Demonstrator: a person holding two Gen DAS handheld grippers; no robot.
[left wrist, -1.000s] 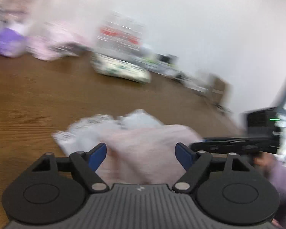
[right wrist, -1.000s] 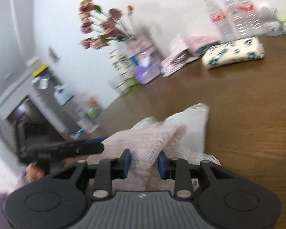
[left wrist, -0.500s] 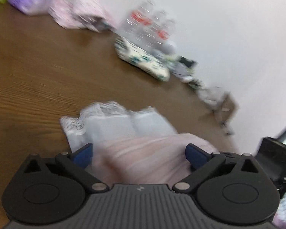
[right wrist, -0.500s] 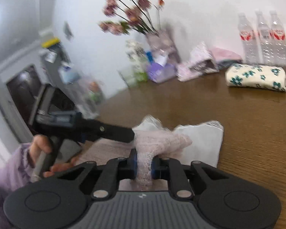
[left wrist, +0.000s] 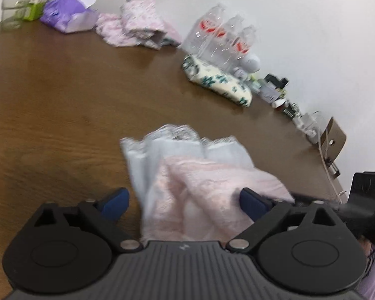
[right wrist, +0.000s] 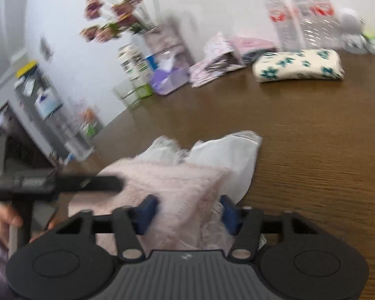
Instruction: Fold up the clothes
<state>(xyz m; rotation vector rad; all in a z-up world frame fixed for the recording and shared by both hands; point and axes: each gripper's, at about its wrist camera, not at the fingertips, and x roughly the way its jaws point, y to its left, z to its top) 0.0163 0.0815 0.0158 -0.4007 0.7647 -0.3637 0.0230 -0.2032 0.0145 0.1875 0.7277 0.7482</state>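
Observation:
A folded pale pink knit garment (left wrist: pixel 212 195) lies on white lacy cloth (left wrist: pixel 177 147) on the brown wooden table (left wrist: pixel 62 95). My left gripper (left wrist: pixel 185 201) is open, its blue pads on either side of the pink garment without pinching it. In the right wrist view the same pink garment (right wrist: pixel 177 187) lies over the white cloth (right wrist: pixel 232 155). My right gripper (right wrist: pixel 187 212) is open, its pads on either side of the fold. The left gripper's body (right wrist: pixel 37 182) shows at the left of that view.
At the table's far edge lie a floral folded cloth (right wrist: pixel 297 66), a pile of pink patterned clothes (left wrist: pixel 140 25), three water bottles (left wrist: pixel 220 40), a purple tissue pack (left wrist: pixel 67 15) and a vase of flowers (right wrist: pixel 117 17). Small clutter lines the wall at right (left wrist: pixel 300 115).
My right gripper was shut on the pink fold half a second ago and has opened. My left gripper stayed open and tilted down over the pile.

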